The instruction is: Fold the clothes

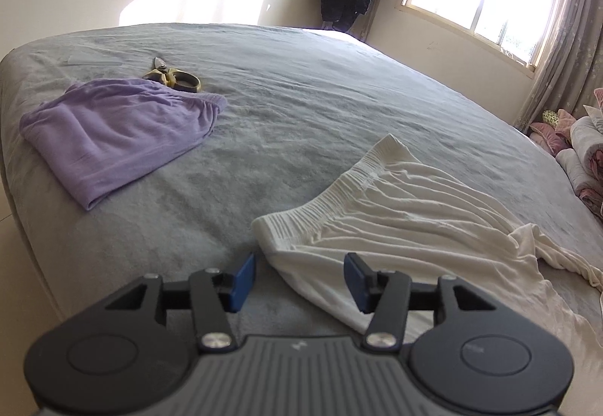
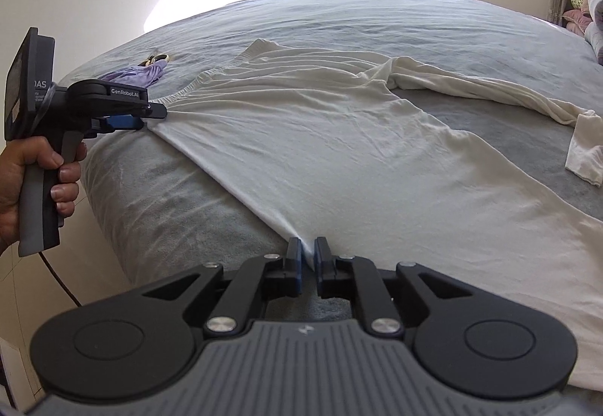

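White pants (image 2: pixel 339 137) spread out flat on the grey bed (image 2: pixel 377 13), stretchy waist end to the left, legs off to the right. Left gripper (image 1: pixel 299 276) open wide at the waist corner, cloth lying between the blue pads but not pinched. Right gripper (image 2: pixel 308 257) almost closed, pinching a little fold at the near edge of the pants. Purple shorts (image 1: pixel 113 129) folded far off to the left, touching gold scissors (image 1: pixel 173 75).
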Available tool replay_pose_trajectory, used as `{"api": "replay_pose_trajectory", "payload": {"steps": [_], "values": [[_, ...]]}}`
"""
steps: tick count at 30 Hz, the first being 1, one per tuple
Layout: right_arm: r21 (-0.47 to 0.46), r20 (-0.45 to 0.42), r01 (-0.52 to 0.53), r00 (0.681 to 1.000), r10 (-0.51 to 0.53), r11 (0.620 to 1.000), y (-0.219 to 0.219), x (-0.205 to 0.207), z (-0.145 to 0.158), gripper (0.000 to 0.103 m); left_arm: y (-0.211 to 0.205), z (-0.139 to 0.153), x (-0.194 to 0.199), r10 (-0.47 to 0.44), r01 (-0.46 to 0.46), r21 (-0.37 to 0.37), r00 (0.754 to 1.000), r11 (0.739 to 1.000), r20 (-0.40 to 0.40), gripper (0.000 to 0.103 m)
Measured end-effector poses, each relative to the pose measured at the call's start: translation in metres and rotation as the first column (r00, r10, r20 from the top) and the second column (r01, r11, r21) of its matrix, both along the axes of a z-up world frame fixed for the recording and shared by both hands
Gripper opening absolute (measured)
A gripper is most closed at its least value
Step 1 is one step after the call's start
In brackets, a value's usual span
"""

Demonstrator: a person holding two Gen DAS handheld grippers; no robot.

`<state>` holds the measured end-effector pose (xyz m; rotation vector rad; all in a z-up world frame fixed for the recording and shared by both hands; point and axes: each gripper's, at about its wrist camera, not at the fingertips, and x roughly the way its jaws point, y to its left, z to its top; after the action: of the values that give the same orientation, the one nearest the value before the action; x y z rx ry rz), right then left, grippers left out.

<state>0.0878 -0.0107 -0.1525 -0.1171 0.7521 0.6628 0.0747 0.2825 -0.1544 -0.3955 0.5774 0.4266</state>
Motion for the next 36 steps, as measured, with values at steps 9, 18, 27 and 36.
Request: {"api": "replay_pose_trajectory", "payload": {"steps": [9, 18, 27, 36], "values": [[0.044, 0.003, 0.1, 0.995, -0.1, 0.994, -0.034, -0.009, 0.004, 0.033, -0.03, 0.003, -0.018, -0.023, 0.023, 0.007, 0.999, 1.0, -0.029, 0.059], [0.087, -0.014, 0.233, 0.972, -0.233, 0.969, -0.089, -0.021, 0.002, 0.033, -0.072, 0.007, -0.025, -0.084, 0.085, 0.01, 0.995, 0.996, -0.048, 0.059], [0.102, -0.039, 0.356, 0.934, -0.354, 0.929, -0.142, -0.035, 0.0, 0.035, -0.116, 0.011, -0.031, -0.146, 0.147, 0.014, 0.987, 0.989, -0.067, 0.059], [0.114, -0.063, 0.46, 0.888, -0.456, 0.88, -0.189, -0.047, -0.001, 0.04, -0.166, 0.015, -0.038, -0.25, 0.254, 0.049, 0.966, 0.966, -0.066, 0.059]]}}
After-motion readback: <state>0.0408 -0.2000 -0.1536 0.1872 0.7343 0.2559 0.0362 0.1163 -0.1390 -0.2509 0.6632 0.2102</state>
